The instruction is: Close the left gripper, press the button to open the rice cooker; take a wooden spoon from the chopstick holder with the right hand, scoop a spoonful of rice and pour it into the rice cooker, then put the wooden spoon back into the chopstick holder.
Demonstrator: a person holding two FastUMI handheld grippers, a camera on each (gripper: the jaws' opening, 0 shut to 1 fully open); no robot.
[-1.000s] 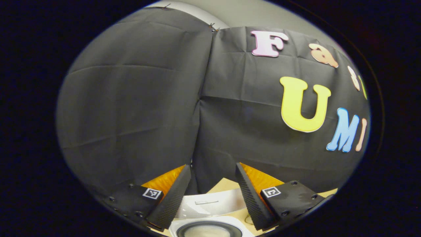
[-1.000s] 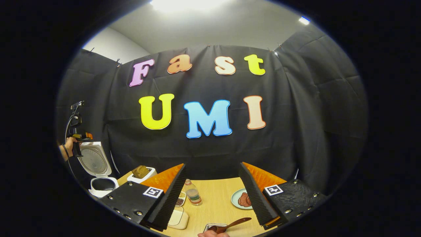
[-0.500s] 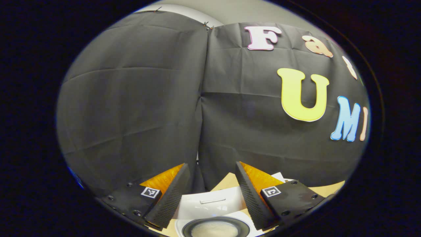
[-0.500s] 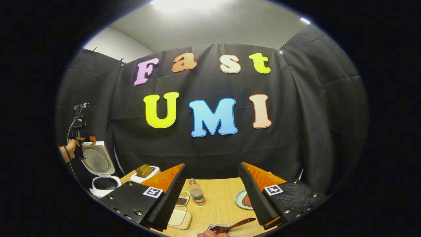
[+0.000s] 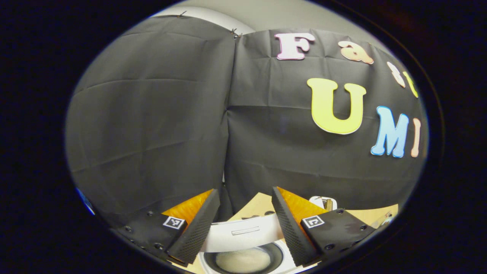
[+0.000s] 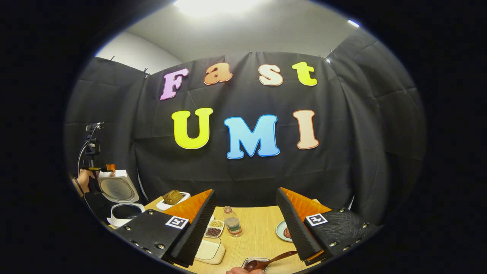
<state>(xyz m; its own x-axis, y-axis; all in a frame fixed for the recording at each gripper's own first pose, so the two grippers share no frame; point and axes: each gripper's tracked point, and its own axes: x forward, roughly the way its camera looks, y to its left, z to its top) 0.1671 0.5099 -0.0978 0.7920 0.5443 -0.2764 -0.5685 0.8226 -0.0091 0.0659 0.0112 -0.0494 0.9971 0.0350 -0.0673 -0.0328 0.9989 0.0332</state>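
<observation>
Already the rice cooker [image 6: 122,198] is standing open, its lid tilted up and its dark inner pot [image 5: 243,258] seen just below and between the fingers of the left gripper [image 5: 243,224], which are spread apart with nothing held. A pale mass lies in the pot, though whether it is rice cannot be told.

The right gripper [image 6: 245,224] is likewise spread and empty. Just below and ahead of it the wooden spoon [image 6: 271,261] is seen, its bowl resting at a small tray [image 6: 254,262], with part of a hand [image 6: 243,271] at its near end. No chopstick holder can be made out with certainty.

Several risks are judged from here. The spoon's thin, slanted handle could be pinched off-centre, so that it pivots and spills its load. On the way to the cooker, well off to the left of the right gripper, the bottle [image 6: 232,222] and the small dishes [image 6: 214,228] on the bench [image 6: 258,236] could be clipped. The raised lid could be knocked by the left gripper nearby.
</observation>
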